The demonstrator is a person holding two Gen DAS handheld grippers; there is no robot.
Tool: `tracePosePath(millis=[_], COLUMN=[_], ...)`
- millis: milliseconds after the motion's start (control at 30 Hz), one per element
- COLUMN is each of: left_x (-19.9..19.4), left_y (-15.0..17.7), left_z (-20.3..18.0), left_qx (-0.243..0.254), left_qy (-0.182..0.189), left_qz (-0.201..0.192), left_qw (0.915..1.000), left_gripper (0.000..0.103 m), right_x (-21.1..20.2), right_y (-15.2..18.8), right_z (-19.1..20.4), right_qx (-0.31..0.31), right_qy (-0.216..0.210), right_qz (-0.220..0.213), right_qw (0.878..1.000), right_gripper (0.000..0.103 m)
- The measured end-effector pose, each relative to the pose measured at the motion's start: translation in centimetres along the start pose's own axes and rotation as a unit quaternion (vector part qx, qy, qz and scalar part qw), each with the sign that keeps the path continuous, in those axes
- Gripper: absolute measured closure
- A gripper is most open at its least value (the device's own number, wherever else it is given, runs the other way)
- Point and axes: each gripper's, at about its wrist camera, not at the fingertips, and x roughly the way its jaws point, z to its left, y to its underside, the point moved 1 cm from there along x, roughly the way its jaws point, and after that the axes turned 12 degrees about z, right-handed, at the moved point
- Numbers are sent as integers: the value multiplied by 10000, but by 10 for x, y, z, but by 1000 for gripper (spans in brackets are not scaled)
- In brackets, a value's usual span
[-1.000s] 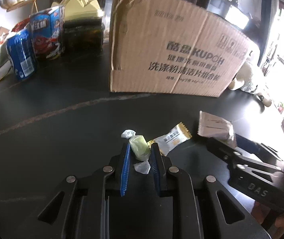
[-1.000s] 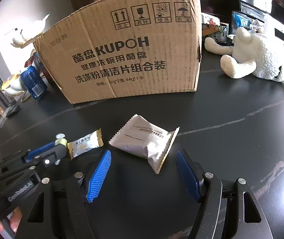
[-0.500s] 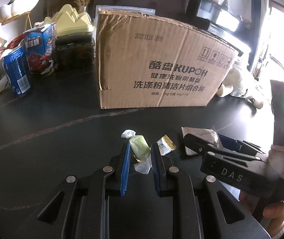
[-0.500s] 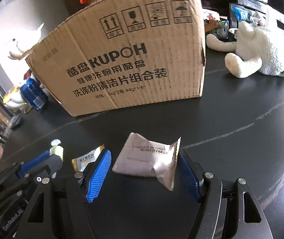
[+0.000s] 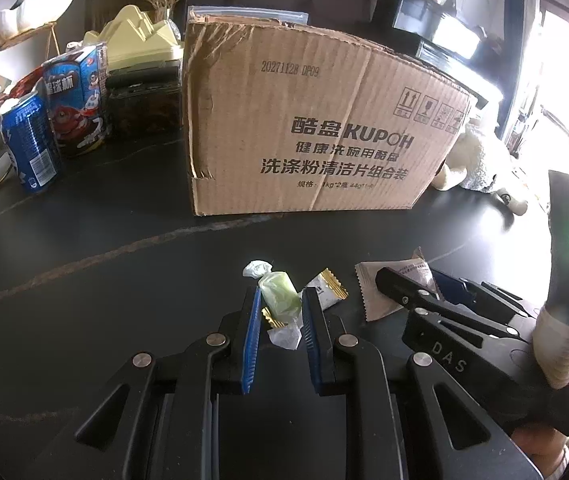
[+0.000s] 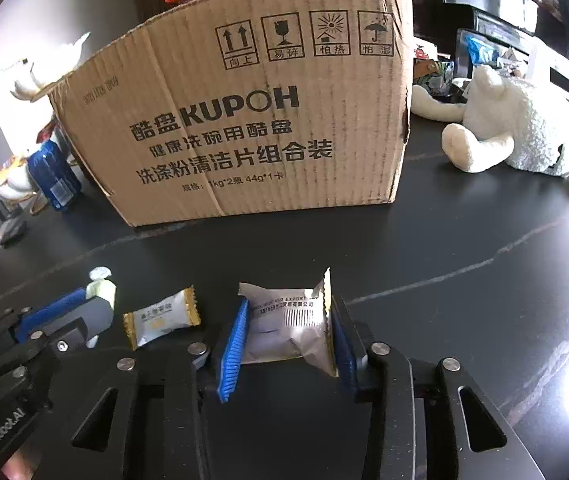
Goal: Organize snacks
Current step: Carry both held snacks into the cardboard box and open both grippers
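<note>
Two grippers engaged | left gripper (image 5: 281, 306): jaws clamped on green wrapped candy (image 5: 279, 295) | right gripper (image 6: 290, 322): jaws just closing, pads pressing silver snack packet (image 6: 288, 326) between them | gold-edged sachet (image 6: 162, 318): on black table (image 6: 424, 248), between both grippers | cardboard box (image 6: 244, 120): behind.

- My left wrist camera is looking forward and down along its fingers, sitting close over the dark table (image 5: 84, 248).
- My right wrist camera is facing likewise, just to its right.
- Both are sharing the cardboard box (image 5: 304, 128) (image 6: 244, 120) at the far side.
</note>
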Motion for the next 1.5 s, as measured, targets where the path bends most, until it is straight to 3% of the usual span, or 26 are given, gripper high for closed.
tracePosePath(millis=[267,700,1100,1300,1500], left_x=[-20,-78,-120,-123,-114], left_y=[-1,-27,-80,-104,-128], left_z=[-12,-32,-40,-36,-27], left_qx=[86,459,845,845,883], left_qy=[-35,-129,-291,-158,-277], left_qz=[-134,-760,-1271,-1283,-1213], left_qw=[9999,9960,9879,9880,9883], left_gripper=[82,82,82,82,82], right_x=[-28,-98,-139,-147,-150], right_y=[1,-16,-65,-92,-122], right_z=[-7,7,5,10,14], right_qx=[172,22,-35,-152,-241], right_qy=[-274,-407,-329,-264,-121], right_qz=[-181,-865,-1349,-1479,-1534], right_qw=[9993,9954,9903,9885,9878], right_gripper=[66,66,66,66,66])
